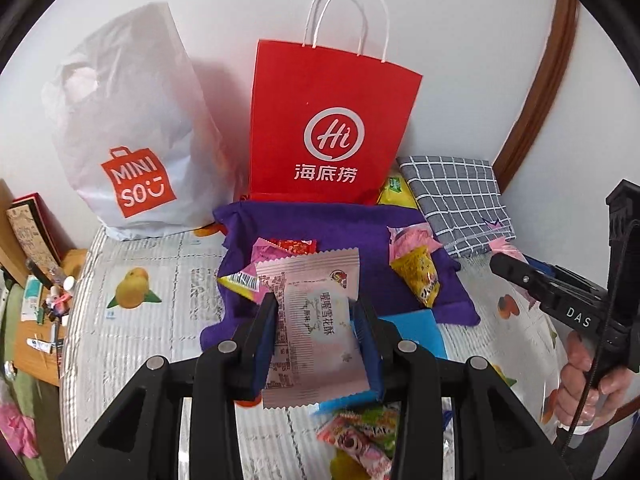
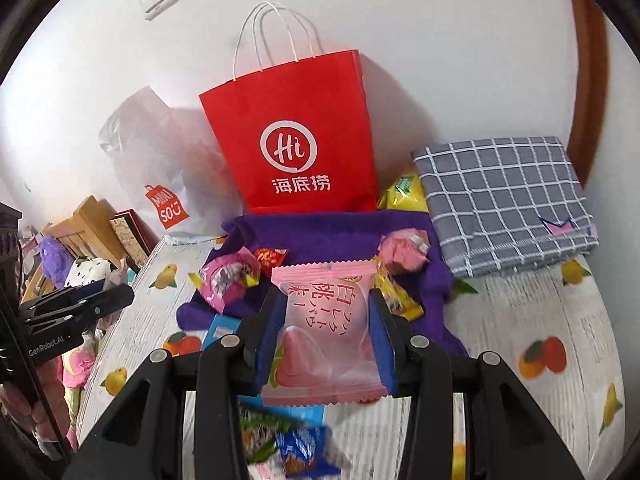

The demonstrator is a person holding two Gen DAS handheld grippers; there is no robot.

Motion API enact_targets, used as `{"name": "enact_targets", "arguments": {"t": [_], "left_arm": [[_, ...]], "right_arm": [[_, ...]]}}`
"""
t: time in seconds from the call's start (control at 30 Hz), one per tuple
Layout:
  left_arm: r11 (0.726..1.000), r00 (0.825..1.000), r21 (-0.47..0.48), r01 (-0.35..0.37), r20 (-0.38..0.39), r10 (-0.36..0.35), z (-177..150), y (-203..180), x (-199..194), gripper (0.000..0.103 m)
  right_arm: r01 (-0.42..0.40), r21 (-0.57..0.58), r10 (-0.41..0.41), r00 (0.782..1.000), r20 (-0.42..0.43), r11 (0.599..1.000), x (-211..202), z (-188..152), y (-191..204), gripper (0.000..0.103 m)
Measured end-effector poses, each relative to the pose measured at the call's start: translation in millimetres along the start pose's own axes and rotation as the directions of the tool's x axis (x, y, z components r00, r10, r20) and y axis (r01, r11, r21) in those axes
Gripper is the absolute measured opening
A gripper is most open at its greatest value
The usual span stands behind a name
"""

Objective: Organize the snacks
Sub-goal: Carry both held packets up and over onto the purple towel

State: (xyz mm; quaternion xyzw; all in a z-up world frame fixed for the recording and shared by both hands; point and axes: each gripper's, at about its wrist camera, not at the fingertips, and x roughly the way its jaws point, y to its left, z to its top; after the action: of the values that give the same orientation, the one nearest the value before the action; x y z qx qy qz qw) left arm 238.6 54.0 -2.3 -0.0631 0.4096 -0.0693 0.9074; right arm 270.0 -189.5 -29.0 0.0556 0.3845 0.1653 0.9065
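While both tools hang above the worktop [image 1: 132, 332], each is closed on one snack: my left tool [image 1: 316, 320] clamps a silvery-pink packet [image 1: 316, 316] at frame centre, its Chinese print too warped for me to read surely, and my right tool [image 2: 326, 320] clamps a pink pouch [image 2: 328, 332] printed 白桃 beside Japanese script, also mid-frame. I judge the sorting well short of done: pink and yellow sweets [image 1: 416, 264] lie loose on the purple cloth [image 1: 320, 220] at centre, and more wrappers [image 2: 280, 436] sit along the lower edge under my right tool. Where each packet belongs I cannot tell. Behind the cloth stands a red bag [image 1: 328, 128] reading "Hi" and 海底捞; at upper left a white bag [image 1: 132, 128] reads MINISO. In the left view, the right tool's body reads "DAS"; in the right view, the left's reads "GenRobot.AI".
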Motion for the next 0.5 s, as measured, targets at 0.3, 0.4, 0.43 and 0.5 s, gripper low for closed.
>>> {"name": "enact_targets", "arguments": {"t": [0.3, 0.4, 0.43, 0.5], "left_arm": [[1.0, 1.0, -0.026, 0.0, -0.018, 0.0, 20.3, 20.5, 31.2, 0.036], [0.999, 1.0, -0.039, 0.006, -0.027, -0.007, 22.9, 29.1, 40.2, 0.036], [0.999, 1.0, -0.041, 0.002, -0.028, -0.003, 23.9, 31.9, 44.1, 0.036], [0.999, 0.999, -0.045, 0.002, -0.036, -0.003, 25.2, 36.3, 50.8, 0.036]], "right_arm": [[-0.036, 0.007, 0.037, 0.997, -0.072, 0.999, 61.9, 22.3, -7.1, 0.042], [-0.047, 0.006, 0.047, 0.991, -0.124, 0.999, 89.4, 22.5, -7.1, 0.042], [-0.05, 0.007, 0.05, 0.989, -0.142, 0.999, 97.5, 22.4, -7.0, 0.042], [-0.056, 0.011, 0.057, 0.98, -0.19, 0.998, 118.3, 20.1, -8.1, 0.042]]}}
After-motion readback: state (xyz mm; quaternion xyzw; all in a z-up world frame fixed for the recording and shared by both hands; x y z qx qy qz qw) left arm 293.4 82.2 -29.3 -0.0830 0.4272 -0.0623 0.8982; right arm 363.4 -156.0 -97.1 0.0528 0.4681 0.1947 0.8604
